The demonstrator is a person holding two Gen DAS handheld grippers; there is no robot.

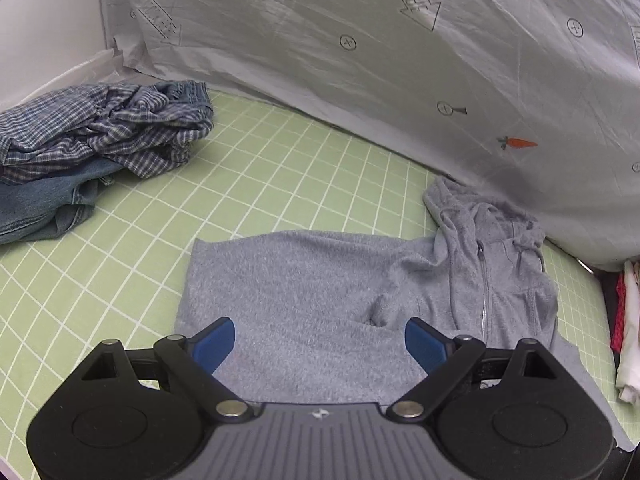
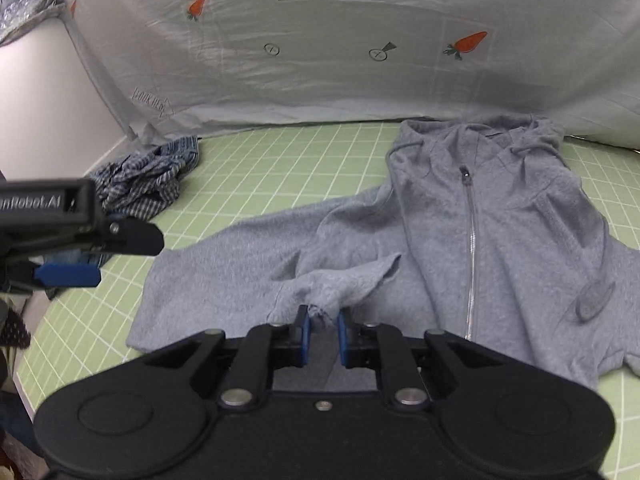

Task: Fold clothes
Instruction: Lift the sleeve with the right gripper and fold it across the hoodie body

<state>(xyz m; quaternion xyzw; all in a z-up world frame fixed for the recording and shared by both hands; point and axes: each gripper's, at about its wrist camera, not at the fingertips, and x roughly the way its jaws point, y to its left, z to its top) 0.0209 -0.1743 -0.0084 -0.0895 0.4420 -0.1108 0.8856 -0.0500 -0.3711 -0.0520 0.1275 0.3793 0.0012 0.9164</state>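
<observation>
A grey zip hoodie (image 2: 500,240) lies spread on the green grid sheet (image 2: 280,160), hood toward the back, one sleeve stretched to the left. My right gripper (image 2: 322,334) is shut on a bunched fold of the hoodie's sleeve fabric (image 2: 340,280) and lifts it slightly. In the left wrist view the same hoodie (image 1: 300,288) fills the middle. My left gripper (image 1: 320,338) hovers over its sleeve, open, with nothing between the blue pads (image 1: 214,340). The left gripper (image 2: 68,274) also shows from the side at the left of the right wrist view.
A crumpled plaid shirt (image 1: 104,128) lies on jeans (image 1: 48,204) at the back left of the bed. A grey printed cover (image 1: 360,60) rises along the back. Red and white cloth (image 1: 626,332) hangs past the right edge. A white wall (image 2: 40,100) is at the left.
</observation>
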